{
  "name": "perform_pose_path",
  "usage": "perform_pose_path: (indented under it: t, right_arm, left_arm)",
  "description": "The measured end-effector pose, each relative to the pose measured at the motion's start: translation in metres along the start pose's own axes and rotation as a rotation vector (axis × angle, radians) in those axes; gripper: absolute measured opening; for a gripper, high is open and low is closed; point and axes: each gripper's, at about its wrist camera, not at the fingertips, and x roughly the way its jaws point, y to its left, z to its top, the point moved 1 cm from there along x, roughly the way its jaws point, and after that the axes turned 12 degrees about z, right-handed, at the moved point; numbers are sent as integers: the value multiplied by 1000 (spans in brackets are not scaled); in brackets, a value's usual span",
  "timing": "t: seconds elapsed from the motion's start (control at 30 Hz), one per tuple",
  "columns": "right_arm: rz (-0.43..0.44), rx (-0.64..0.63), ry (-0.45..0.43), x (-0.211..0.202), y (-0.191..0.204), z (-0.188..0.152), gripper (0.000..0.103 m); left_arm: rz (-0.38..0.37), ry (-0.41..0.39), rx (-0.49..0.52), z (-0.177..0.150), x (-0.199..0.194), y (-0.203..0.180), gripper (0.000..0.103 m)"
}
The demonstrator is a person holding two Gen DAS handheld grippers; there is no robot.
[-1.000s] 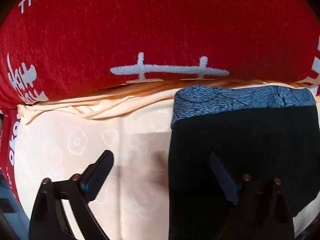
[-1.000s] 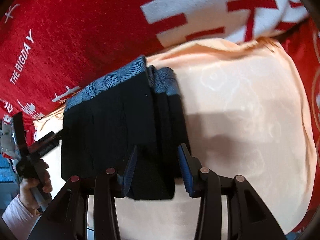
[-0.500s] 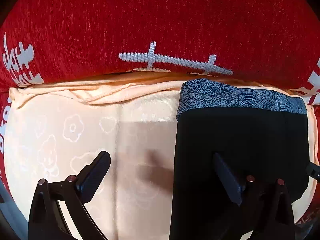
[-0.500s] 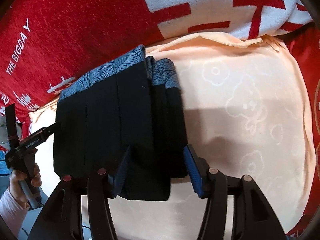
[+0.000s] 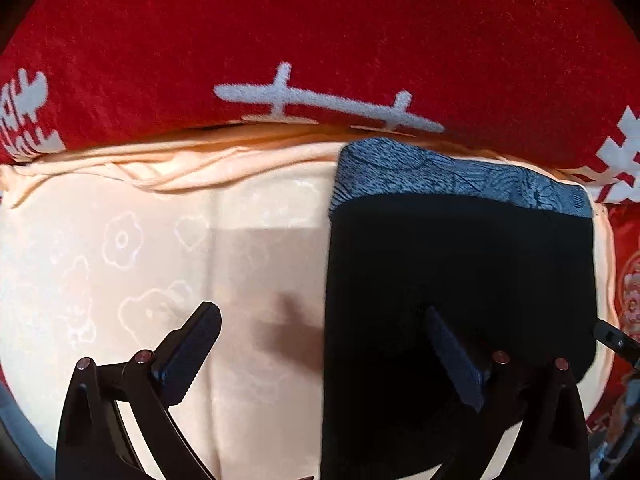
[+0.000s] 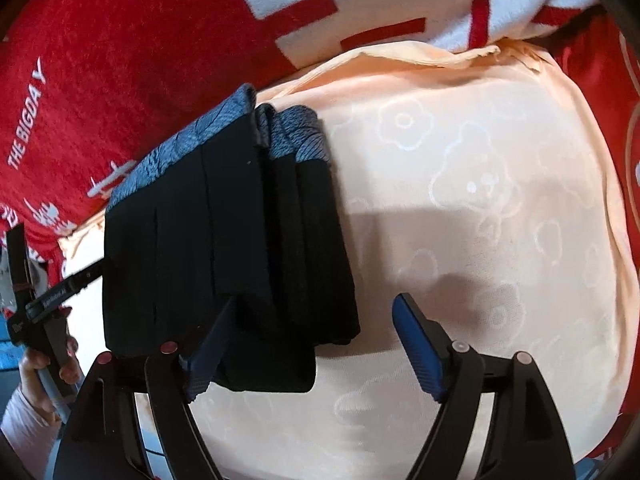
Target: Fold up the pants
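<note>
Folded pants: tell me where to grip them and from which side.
Grip the pants at the near black edge, coming low from the front with the open right gripper. The layers stack thickest there and overhang the peach cloth; the patterned waistband lies far.

On my right wrist view I read "THE BIGDA Y" in white letters on the red blanket (image 6: 100, 80); its large white characters I cannot make out.

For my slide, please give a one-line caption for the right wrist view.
Right gripper open over folded black pants lying on a peach cloth.
</note>
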Motion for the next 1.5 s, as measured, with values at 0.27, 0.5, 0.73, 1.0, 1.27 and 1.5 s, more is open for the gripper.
perform_pose_path:
  t: [0.27, 0.5, 0.73, 1.0, 1.27, 1.5]
  right_arm:
    - [30, -12, 6, -3, -10, 4, 94]
    - [147, 49, 73, 8, -18, 9, 94]
    - [240, 6, 100, 12, -27, 20, 94]
    - [394, 65, 154, 27, -46, 33, 94]
    - [495, 54, 198, 56, -44, 54, 95]
    - [495, 101, 205, 60, -49, 59, 94]
  left_arm:
    - [-120, 45, 52, 1, 5, -17, 102]
    - [-246, 125, -6, 1, 22, -9, 102]
    - [-370, 168, -16, 8, 38, -2, 102]
    - [-390, 189, 56, 9, 47, -28, 102]
    - [-413, 190, 60, 13, 61, -48, 102]
    - [-397, 205, 41, 15, 60, -53, 102]
